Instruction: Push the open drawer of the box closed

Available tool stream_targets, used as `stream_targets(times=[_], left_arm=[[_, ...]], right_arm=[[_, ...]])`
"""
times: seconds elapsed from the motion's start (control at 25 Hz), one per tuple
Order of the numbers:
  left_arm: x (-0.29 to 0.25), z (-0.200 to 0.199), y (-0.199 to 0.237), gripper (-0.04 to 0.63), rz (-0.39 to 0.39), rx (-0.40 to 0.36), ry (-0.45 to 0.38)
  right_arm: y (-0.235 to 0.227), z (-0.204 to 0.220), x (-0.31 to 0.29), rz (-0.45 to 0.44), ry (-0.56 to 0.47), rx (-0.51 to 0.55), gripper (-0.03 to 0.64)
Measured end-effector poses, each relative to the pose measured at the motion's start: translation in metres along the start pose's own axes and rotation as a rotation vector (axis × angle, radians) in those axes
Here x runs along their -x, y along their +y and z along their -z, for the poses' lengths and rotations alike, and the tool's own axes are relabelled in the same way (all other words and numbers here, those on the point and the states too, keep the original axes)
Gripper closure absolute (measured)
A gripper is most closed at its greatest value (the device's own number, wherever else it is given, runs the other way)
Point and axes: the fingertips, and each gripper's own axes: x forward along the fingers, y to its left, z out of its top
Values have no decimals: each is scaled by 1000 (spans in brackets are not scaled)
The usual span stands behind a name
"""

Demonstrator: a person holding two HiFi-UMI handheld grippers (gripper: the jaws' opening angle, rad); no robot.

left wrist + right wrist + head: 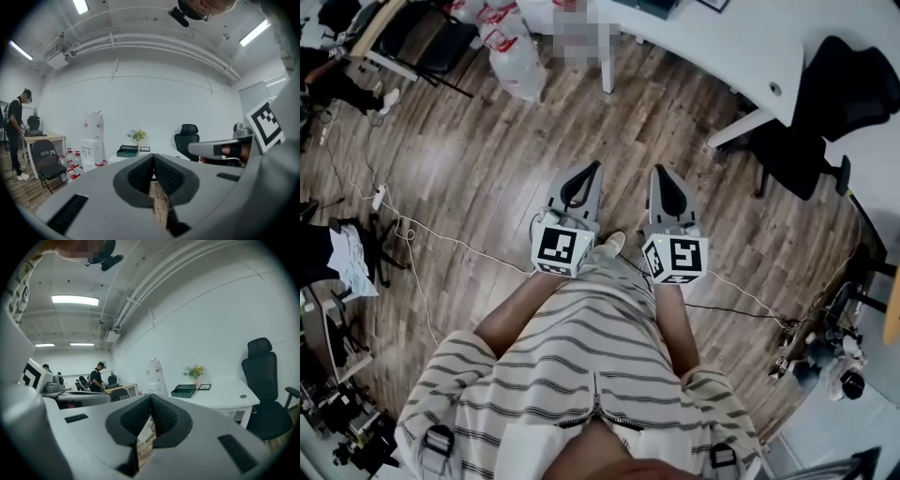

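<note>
A dark green box (127, 150) sits far off on a white table (105, 164), next to a small plant; the right gripper view shows the box (183, 391) too. Its drawer is too small to make out. My left gripper (598, 165) and right gripper (657, 170) are held side by side at waist height over the wooden floor, pointing toward the table. Each is shut with its tips touching and nothing between them, as the left gripper (153, 156) and right gripper (151, 396) show in their own views. Both are well short of the box.
A black office chair (262, 390) stands at the table's right end. A water dispenser (93, 136) and water jugs (516, 58) are to its left, with a folding chair (44, 161). A person (16, 133) stands at a far desk. Cables (441, 239) cross the floor.
</note>
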Motion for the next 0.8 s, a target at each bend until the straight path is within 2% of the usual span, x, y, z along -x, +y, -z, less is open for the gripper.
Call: stream_targets(times=[0.2,0.48,0.8], left_arm=[[-5,0,-5,594,2,-13,-4],[-28,1,3,594,-7,-10,-19],[-102,-4,45,594,0,20,-45]], right_arm=[[-5,-1,-1,-18,-19,-16,607],[-15,0,-26,-28,-1,13,607],[-46,-6,-101,-31,3,37,607]])
